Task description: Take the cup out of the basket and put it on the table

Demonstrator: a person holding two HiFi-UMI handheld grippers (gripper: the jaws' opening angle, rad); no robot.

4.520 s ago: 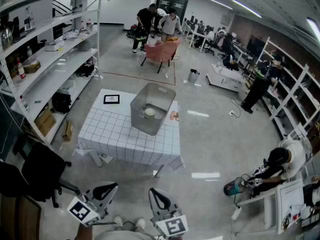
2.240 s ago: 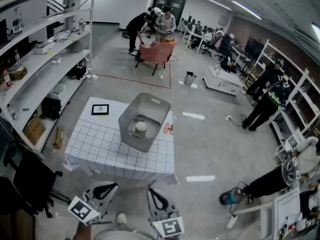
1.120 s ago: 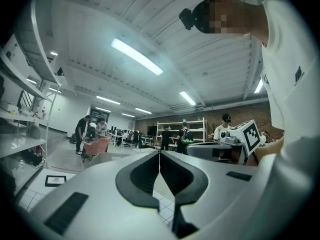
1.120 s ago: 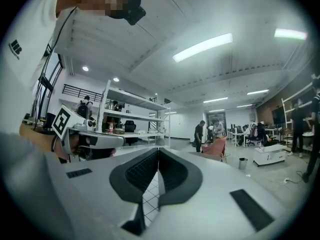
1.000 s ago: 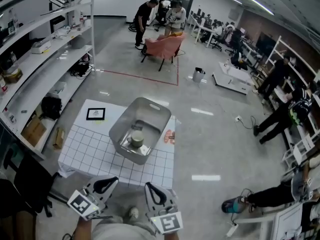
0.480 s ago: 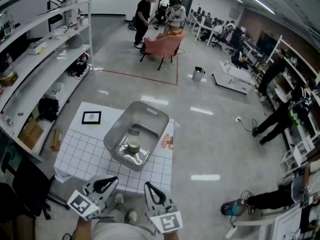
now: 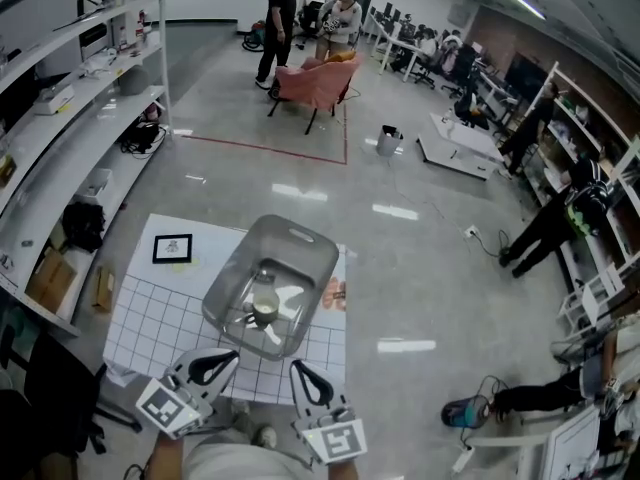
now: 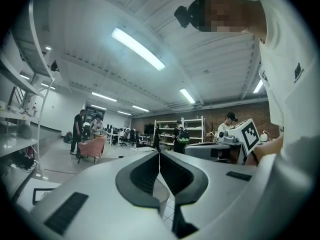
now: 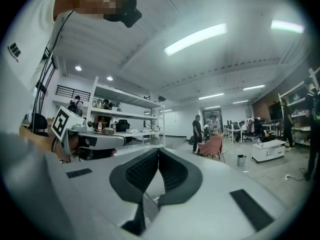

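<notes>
Filling more of the head view than a few seconds ago, the table with its checked cloth has come much nearer, and its near edge now lies just ahead of both grippers. The clear basket on the cloth's right half has come nearer with it, and more of its inside now shows. The pale cup is still upright on the basket floor, untouched.

The left gripper and the right gripper sit low in the head view as before, side by side and pointing level toward the table. They are close together but apart from each other and short of the basket. Each gripper's own view shows its dark jaws pressed together at the tips with nothing between them, so both are closed and empty.

Long white shelving runs down the left side of the room, beside the table. Farther off on the grey floor stands a pink armchair, with people standing just behind it. A small bin stands to its right, well clear of the table. On the cloth, a dark picture frame lies flat left of the basket. A small orange item lies just beside the basket's right wall; what it is cannot be made out.
</notes>
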